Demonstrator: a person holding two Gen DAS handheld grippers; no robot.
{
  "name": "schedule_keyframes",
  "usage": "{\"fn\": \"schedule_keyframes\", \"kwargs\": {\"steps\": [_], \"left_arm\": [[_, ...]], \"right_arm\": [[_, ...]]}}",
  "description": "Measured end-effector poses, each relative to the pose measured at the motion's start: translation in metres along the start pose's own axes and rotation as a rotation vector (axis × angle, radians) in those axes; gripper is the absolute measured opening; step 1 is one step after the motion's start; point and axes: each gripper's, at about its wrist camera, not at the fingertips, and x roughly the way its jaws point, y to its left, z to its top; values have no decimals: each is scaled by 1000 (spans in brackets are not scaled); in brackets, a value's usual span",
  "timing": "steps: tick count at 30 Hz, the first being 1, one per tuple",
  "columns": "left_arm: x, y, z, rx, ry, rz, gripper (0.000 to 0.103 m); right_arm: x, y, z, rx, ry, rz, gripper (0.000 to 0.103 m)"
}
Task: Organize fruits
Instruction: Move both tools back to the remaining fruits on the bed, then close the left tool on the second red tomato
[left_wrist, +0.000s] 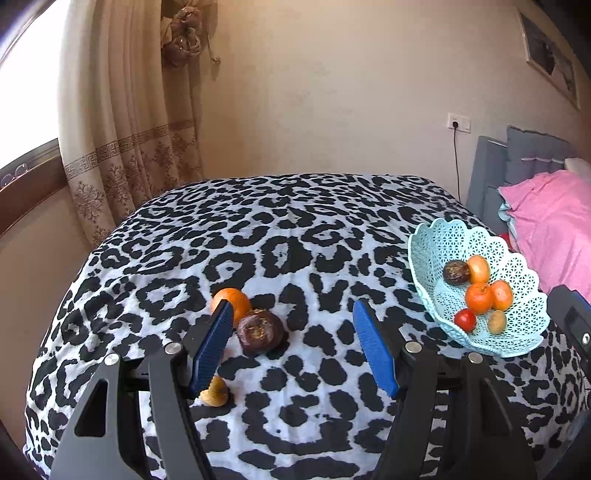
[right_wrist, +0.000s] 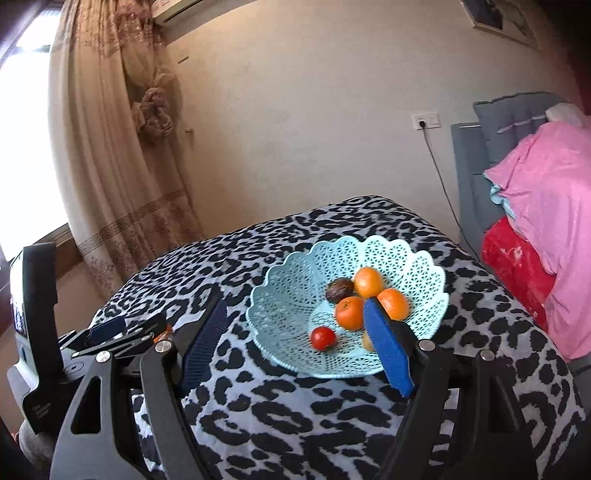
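- Basket (right_wrist: 280, 306), pale blue: six fruits inside, ahead of my right hand-held gripper (right_wrist: 295, 347), open, empty.
- Dark fruit (left_wrist: 260, 330), orange (left_wrist: 236, 301): beside my left hand-held gripper (left_wrist: 291, 350), open, empty.

Ahead of the claw stands a plain cream wall (left_wrist: 314, 92) with a white socket (left_wrist: 459, 122) and a dark cord hanging from it. To the left, a beige patterned curtain (left_wrist: 125, 129) is gathered by a tieback beside a bright window (left_wrist: 26, 92) that floods daylight in. To the right, a grey padded headboard (right_wrist: 513, 118) backs pink bedding (right_wrist: 546, 206) and a red blanket (right_wrist: 517, 273). A framed picture (left_wrist: 550, 55) hangs upper right.
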Motion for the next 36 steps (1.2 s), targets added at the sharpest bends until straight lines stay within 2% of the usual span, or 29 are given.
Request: {"fn": "schedule_keyframes", "kwargs": {"steps": [4,11,17,24,32,36], "left_arm": [[0,8,-2,-6,3,9,67],[1,43,-3,-49,17,38,67],[9,85,-6,-140,63,49,67],[25,117,-7,-237,121,14,67],[43,117,-14,-241,181,-28,67],[54,109,-20,-223,217,-58,56]], "right_arm": [[2,7,-4,-22,22,27,78],[6,20,-13,-70,56,70,78],[12,29,-22,-100,91,90,78],[18,38,-30,-130,118,107,78],[23,39,-34,-134,141,109,78],[26,40,-37,-140,151,110,78]]}}
